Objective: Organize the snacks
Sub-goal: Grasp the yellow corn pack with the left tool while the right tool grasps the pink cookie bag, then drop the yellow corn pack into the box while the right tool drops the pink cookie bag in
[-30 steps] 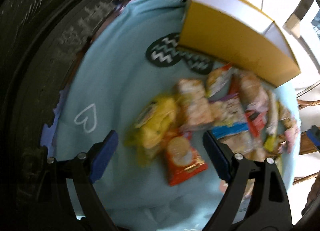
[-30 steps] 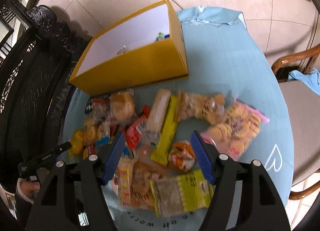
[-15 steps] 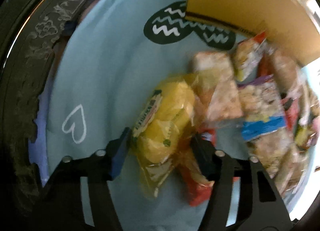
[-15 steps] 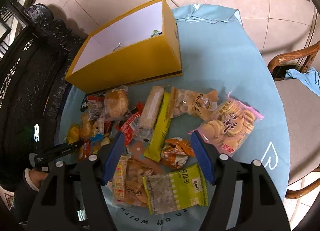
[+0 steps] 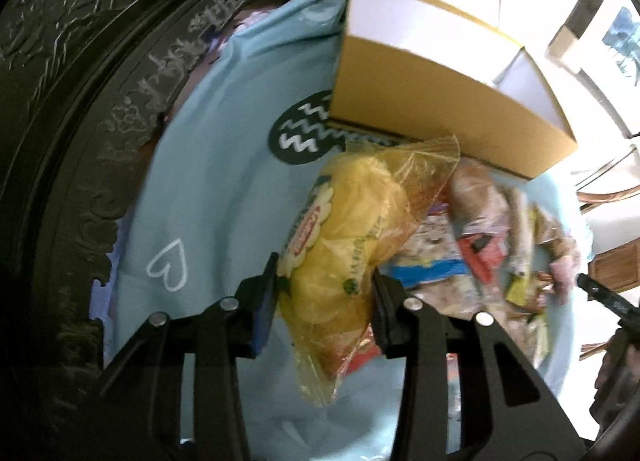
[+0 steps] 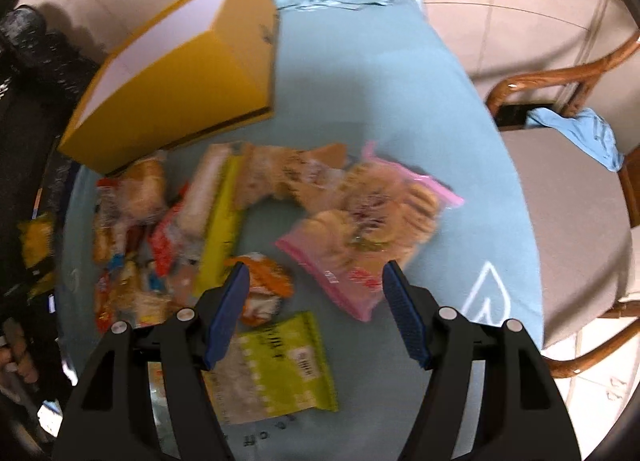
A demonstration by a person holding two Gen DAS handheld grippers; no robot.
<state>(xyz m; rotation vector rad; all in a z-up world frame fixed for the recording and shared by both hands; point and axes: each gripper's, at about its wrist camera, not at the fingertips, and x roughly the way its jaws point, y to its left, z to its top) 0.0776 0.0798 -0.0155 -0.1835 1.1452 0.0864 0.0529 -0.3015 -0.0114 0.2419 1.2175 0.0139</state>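
Yellow bag: clear wrap, yellow snack inside; between the pads of L gripper, jaws closing on it, grip low on the bag. Bag looks lifted off the table, top end tilted toward the box at far right.

Box: yellow outside, white inside, open top, far side of table. Judged drop-off for snacks.

Pile: approx a dozen packets, mid-table, near the box. Incl. pink bag of round crackers, green packet nearest R gripper, orange packet, long yellow-green stick pack. Blur hides labels.

R gripper: jaws spread, nothing between them, hovering over the gap btw orange packet and pink bag.

Surroundings: blue cloth w/ heart print on table; chair at right.

Risks:
- Slick, crinkly wrap, held at one end only: bag may slide out or swing on the way to box.
- Hard squeeze could crush contents.
- Loose top flap may catch box rim.
- Both grippers near same pile: chance of a bump.
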